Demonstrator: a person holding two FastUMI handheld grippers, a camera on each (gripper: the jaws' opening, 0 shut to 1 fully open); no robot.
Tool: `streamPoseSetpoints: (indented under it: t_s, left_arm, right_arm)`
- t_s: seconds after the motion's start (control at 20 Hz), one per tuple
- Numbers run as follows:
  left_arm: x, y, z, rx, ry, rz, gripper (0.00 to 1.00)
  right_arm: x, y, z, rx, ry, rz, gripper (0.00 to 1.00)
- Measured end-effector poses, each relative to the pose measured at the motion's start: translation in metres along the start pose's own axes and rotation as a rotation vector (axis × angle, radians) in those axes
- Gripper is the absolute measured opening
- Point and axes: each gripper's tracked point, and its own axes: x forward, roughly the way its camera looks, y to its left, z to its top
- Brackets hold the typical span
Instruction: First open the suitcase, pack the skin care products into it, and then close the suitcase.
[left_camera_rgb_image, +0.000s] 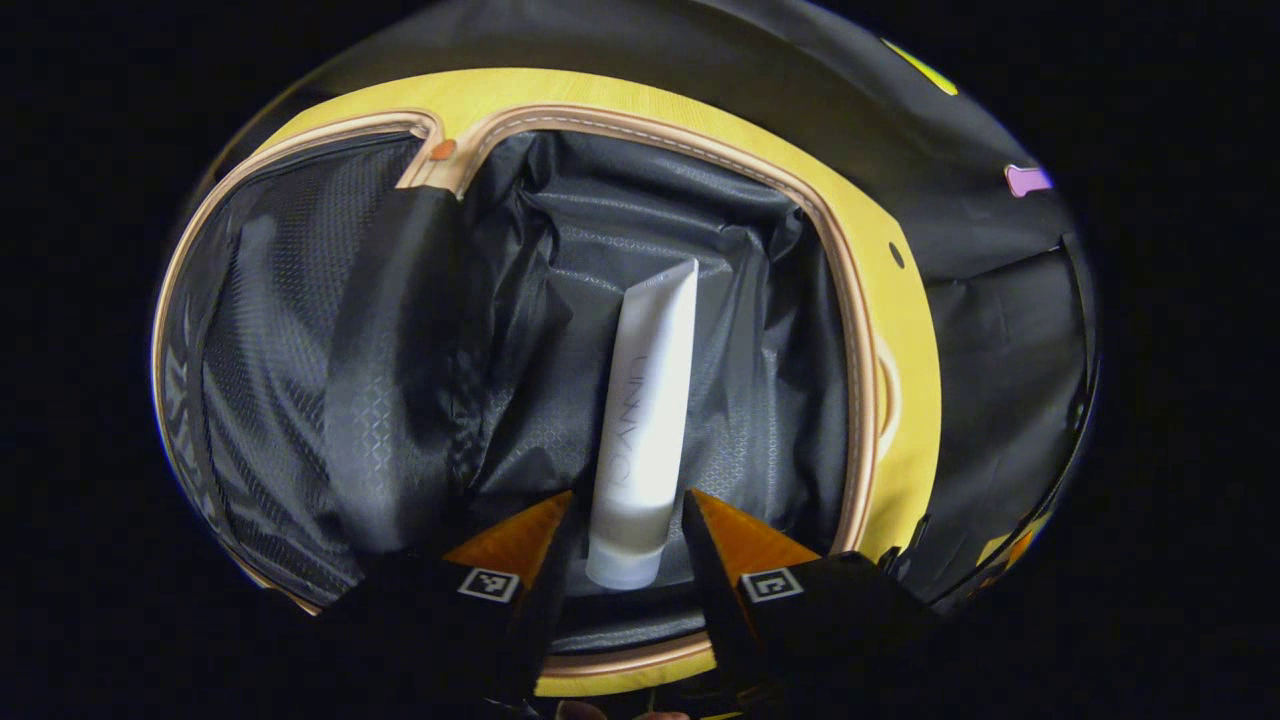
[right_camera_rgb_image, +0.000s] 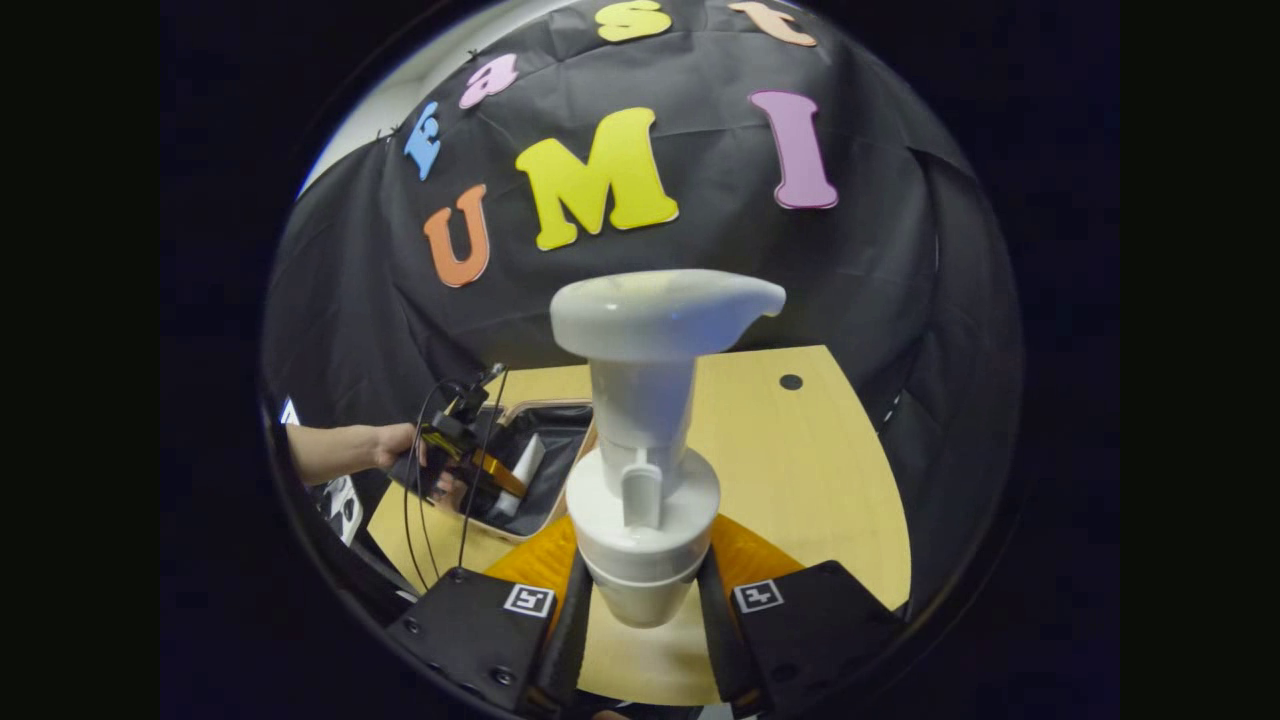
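Support surface: pale yellow wooden tabletop (right_camera_rgb_image: 800, 470), light grain, edged by the black cloth booth wall (right_camera_rgb_image: 330, 330) at its far and right sides.
Surface mark: small round dark hole (right_camera_rgb_image: 791, 381) near the far edge of the tabletop, seen again beside the case rim in the left gripper view (left_camera_rgb_image: 896, 255).
Object on surface: open suitcase with tan stitched rim and black quilted fabric lining (left_camera_rgb_image: 480, 350), both halves lying flat on the tabletop; in the right gripper view (right_camera_rgb_image: 560, 425) it sits toward the left part of the tabletop.
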Motion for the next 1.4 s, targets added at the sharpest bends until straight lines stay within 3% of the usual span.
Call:
streamPoseSetpoints:
  t_s: [0.05,0.1,0.3,0.5,0.75,0.95,1.05,1.25,1.4]
  left_arm:
    - [-0.009,0.003,0.0,0.007,-0.027,0.013,0.7]
    - [-0.022,0.003,0.001,0.006,-0.063,0.016,0.84]
    - [-0.084,0.0,-0.006,0.002,-0.27,0.031,0.89]
    - [-0.144,0.026,-0.036,0.037,-0.495,0.154,0.94]
    - [-0.18,0.023,-0.097,-0.083,-0.662,0.08,0.94]
    - [-0.192,0.033,-0.14,-0.144,-0.685,0.059,0.94]
    - [-0.197,0.047,-0.156,-0.15,-0.69,0.078,0.94]
    - [-0.214,0.075,-0.172,-0.184,-0.717,0.127,0.94]
    - [-0.224,0.089,-0.175,-0.221,-0.747,0.131,0.94]
  right_arm:
    - [0.006,0.009,0.001,-0.011,0.007,0.017,0.48]
    - [0.013,0.017,0.002,-0.02,0.014,0.033,0.48]
    - [0.047,0.06,0.011,-0.037,0.055,0.119,0.48]
    - [0.094,0.114,0.014,-0.074,0.147,0.203,0.48]
    - [0.174,0.175,-0.009,-0.049,0.365,0.274,0.48]
    - [0.238,0.184,-0.056,0.045,0.612,0.2,0.48]
    - [0.268,0.177,-0.086,0.088,0.72,0.104,0.48]
    - [0.295,0.163,-0.113,0.211,0.823,-0.042,0.48]
    - [0.3,0.162,-0.117,0.239,0.85,-0.084,0.45]
